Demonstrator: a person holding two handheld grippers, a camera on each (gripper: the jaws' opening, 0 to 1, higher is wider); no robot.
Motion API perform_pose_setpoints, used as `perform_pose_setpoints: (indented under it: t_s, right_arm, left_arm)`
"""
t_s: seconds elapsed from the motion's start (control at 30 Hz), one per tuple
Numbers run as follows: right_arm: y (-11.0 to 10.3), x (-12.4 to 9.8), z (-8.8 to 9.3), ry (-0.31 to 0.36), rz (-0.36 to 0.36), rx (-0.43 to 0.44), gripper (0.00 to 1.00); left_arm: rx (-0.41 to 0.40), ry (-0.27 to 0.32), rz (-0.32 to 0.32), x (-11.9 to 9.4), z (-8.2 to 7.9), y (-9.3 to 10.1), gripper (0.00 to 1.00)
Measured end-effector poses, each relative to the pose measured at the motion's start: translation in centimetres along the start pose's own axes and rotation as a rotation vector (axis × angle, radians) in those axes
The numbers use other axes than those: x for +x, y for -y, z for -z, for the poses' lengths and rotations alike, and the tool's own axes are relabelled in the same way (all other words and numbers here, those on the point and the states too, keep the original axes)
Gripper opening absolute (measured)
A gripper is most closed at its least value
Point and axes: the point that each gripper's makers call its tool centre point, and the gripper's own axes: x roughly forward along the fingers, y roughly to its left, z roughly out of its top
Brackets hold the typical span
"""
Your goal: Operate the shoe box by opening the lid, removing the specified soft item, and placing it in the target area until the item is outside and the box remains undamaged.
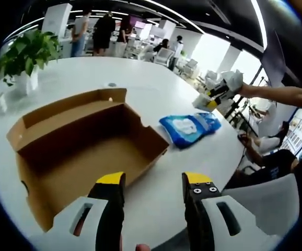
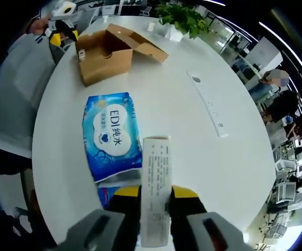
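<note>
My right gripper [image 2: 154, 194] clamped on a white printed paper strip [image 2: 155, 188], left gripper [image 1: 153, 180] agape and empty — blue wet-wipe pack [image 2: 112, 135] lengthwise toward the open brown cardboard shoe box [image 2: 105, 52].

Only readable bit is on the blue wipes pack [image 2: 112, 136] in the right gripper view: "EDI" plus Chinese characters that look like 纯水. The white slip [image 2: 156, 188] has printed lines, way too tiny to read.
</note>
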Motion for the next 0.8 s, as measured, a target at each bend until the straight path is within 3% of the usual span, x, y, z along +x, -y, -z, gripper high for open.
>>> perform_pose_setpoints:
  t_s: [0.47, 0.8]
  right_arm:
    - [2.1, 1.8, 0.8, -0.025, -0.002, -0.033, 0.17]
    - [2.2, 3.6, 1.6, -0.056, -0.018, -0.08, 0.17]
  left_arm:
    - [-0.002, -0.003, -0.023, -0.5, -0.3, -0.9, 0.44]
    - [-0.017, -0.001, -0.034, -0.4, -0.3, -1.4, 0.44]
